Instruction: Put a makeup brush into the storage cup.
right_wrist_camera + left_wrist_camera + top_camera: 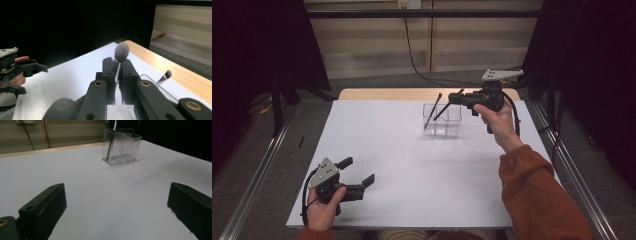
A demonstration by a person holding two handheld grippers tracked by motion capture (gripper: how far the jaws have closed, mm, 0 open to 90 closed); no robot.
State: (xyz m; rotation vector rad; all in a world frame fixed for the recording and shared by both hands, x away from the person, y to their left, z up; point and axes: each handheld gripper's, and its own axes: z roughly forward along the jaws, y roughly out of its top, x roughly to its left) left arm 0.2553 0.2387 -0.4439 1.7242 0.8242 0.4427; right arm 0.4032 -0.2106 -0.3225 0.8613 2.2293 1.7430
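A clear plastic organizer [447, 129] with several compartments stands on the white table [402, 170], towards the back right. One makeup brush [433, 109] leans in its left compartment, head up. My right gripper [455, 98] hovers just above the organizer's right side, shut on a second brush [443, 111] whose handle slants down over the organizer. In the right gripper view the jaws [117, 65] pinch that brush below its fluffy grey head [121, 52]. My left gripper [360, 175] rests at the table's front left, open with nothing between its fingers [45, 207]; the organizer [121, 146] lies far ahead of it.
A wooden strip [382, 94] runs along the table's far edge. A black cable [412, 55] hangs down the back wall. Dark curtains stand to both sides. The person's orange sleeve [537, 195] reaches in from the bottom right.
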